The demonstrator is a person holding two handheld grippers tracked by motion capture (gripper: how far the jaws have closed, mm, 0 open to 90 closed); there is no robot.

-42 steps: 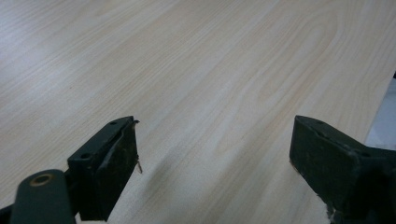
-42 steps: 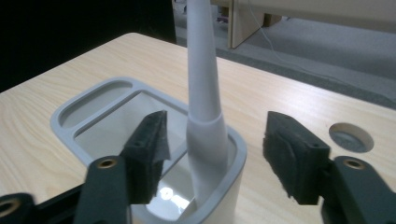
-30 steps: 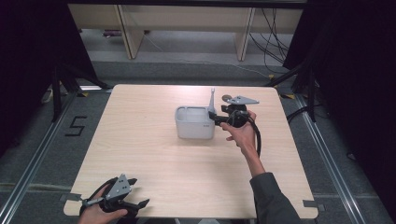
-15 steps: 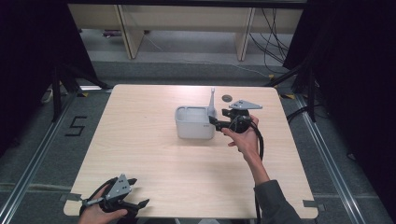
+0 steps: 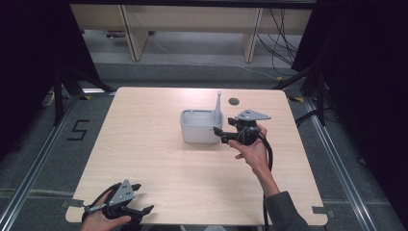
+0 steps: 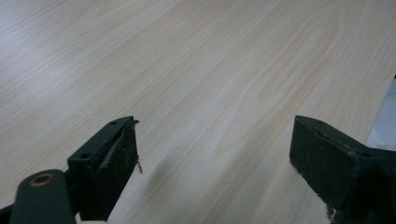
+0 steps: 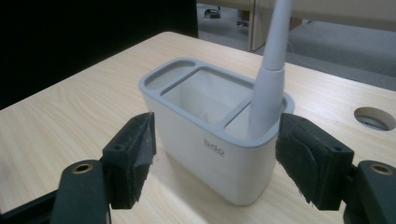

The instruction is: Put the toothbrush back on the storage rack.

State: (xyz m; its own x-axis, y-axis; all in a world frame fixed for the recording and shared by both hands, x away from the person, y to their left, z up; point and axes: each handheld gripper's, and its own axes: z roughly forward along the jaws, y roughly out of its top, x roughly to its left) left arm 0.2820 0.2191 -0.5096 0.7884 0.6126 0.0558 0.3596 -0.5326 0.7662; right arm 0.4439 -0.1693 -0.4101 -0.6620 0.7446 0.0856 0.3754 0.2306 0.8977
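Observation:
A pale grey holder with three compartments stands at the middle of the table. A pale handle stands upright in its right-end compartment. My right gripper is just right of the holder and points at its end. In the right gripper view the holder and the handle lie ahead of my right gripper. Its jaws have just been opening and stand wide, with the pads off the holder. My left gripper rests at the near left edge, and in its own view my left gripper is open over bare wood.
A round cable hole is in the table behind the holder, and the right gripper view has that hole at its right edge. Wooden shelf legs and cables stand beyond the far edge. Dark curtains flank both sides.
My right gripper has drawn back from the holder toward the near side, and its jaws have widened. The handle stays standing in the holder. The left gripper has not moved.

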